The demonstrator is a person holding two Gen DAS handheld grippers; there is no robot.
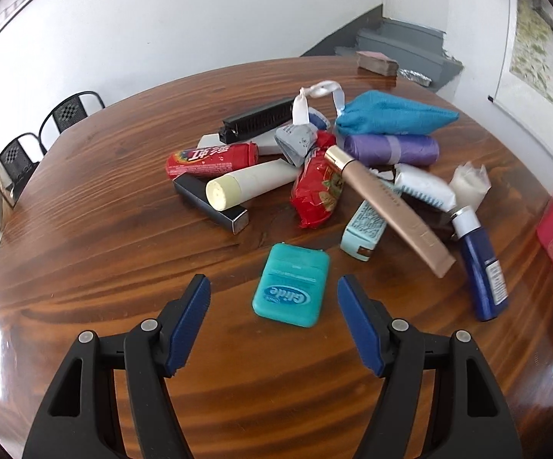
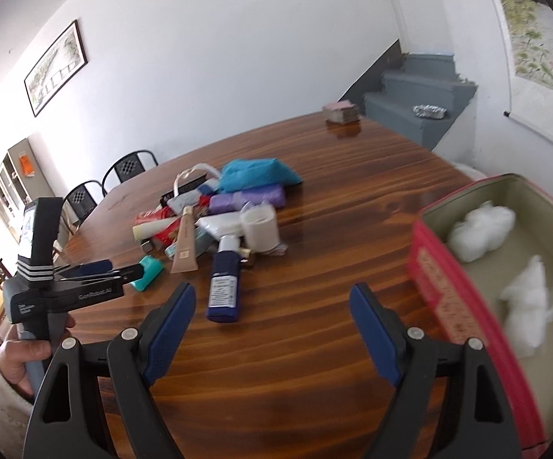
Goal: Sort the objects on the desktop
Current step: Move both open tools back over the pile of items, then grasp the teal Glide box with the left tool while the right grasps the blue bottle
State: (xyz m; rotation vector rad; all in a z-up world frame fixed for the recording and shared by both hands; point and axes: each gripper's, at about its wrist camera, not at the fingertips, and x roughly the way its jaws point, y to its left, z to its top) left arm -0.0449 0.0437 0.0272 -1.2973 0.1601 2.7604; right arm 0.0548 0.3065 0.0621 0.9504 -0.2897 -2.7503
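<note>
Left claw (image 1: 274, 292) and right claw (image 2: 272, 302) are both angling downward, jaws standing wide and empty; a hand (image 2: 24, 352) is gripping the left handle.

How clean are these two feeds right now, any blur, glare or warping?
Left wrist view: sharp on the teal floss box, window glare on the table at lower left, fisheye bowing its edge. Right wrist view: the red box is smeared by motion blur, the pile stays fairly readable, and the corners are vignetted.
</note>
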